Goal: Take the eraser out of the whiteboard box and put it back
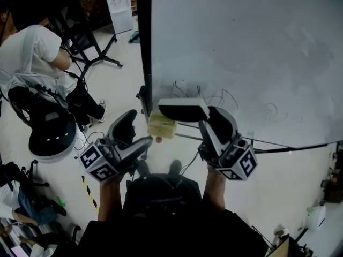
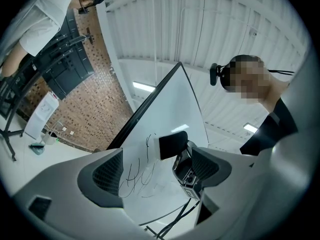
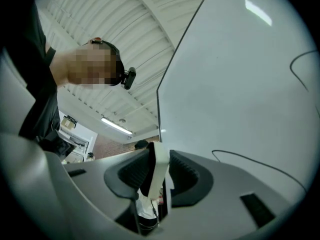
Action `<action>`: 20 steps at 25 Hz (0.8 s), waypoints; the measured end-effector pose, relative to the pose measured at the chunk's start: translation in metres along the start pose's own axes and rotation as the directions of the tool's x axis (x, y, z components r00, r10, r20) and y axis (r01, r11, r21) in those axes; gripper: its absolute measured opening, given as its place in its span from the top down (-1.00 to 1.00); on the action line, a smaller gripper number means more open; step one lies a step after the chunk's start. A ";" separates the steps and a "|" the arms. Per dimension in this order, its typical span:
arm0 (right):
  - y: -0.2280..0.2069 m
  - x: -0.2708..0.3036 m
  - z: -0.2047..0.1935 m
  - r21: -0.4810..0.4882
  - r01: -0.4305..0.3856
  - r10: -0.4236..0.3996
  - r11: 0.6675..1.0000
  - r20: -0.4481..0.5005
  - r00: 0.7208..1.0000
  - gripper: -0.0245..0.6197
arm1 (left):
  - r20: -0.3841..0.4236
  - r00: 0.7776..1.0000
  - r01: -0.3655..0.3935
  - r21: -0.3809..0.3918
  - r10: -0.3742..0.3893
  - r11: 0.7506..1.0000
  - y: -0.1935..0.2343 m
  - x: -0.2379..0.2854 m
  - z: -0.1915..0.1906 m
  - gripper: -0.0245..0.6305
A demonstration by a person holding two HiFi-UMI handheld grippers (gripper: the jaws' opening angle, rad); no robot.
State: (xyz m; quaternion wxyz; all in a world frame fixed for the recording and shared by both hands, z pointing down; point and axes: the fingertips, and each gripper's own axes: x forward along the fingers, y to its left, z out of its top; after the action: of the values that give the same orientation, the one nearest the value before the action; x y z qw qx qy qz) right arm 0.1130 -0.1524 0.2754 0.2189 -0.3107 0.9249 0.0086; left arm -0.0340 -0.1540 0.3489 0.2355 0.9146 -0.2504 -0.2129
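Altogether there are two grippers, one eraser (image 3: 161,165), one whiteboard (image 1: 246,52) and one pale yellow whiteboard box (image 1: 162,126), with one marker cube on each gripper. The right gripper (image 1: 206,115) has its pads pressed on the eraser's two broad faces, gripping it edge-on. The eraser is out of the box, held just above it in front of the lower part of the board; whether it touches the board I cannot tell. The left gripper (image 2: 156,174) has its jaws wide apart with nothing between them, and its tips are near the box's lower edge. Only the head view shows the box, fixed at the board's lower left corner, along with one seated person (image 1: 32,52) in a white top and a round black seat (image 1: 51,135) well off to the left. The left gripper view looks through its open jaws at black scribbles (image 2: 132,176) on the board and at the eraser in the other gripper, and shows a brick wall (image 2: 95,104) that no other view shows. The right gripper view gives the grip itself, the eraser's white edge standing between the dark ribbed pads. Underfoot is a pale floor (image 1: 123,84) with one strip of yellow-and-black tape (image 1: 88,193); overhead is a ribbed white ceiling (image 3: 125,29) with strip lights (image 3: 116,126).
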 end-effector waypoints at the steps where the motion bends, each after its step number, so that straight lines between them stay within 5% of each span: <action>1: 0.000 -0.001 0.003 0.005 0.000 0.000 1.000 0.011 1.000 0.49 | 0.001 1.000 0.001 0.000 -0.001 1.000 -0.001 0.000 0.000 -0.39; 20: -0.002 -0.008 0.056 0.071 -0.012 -0.002 0.997 0.200 0.980 0.49 | 0.041 0.999 0.008 0.064 -0.011 0.998 -0.021 0.011 0.024 -0.39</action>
State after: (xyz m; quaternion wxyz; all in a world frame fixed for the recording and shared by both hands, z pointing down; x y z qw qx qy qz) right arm 0.1423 -0.1407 0.2288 0.3217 -0.2979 0.8987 0.0071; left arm -0.0298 -0.1519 0.3156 0.1998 0.9182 -0.2576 -0.2249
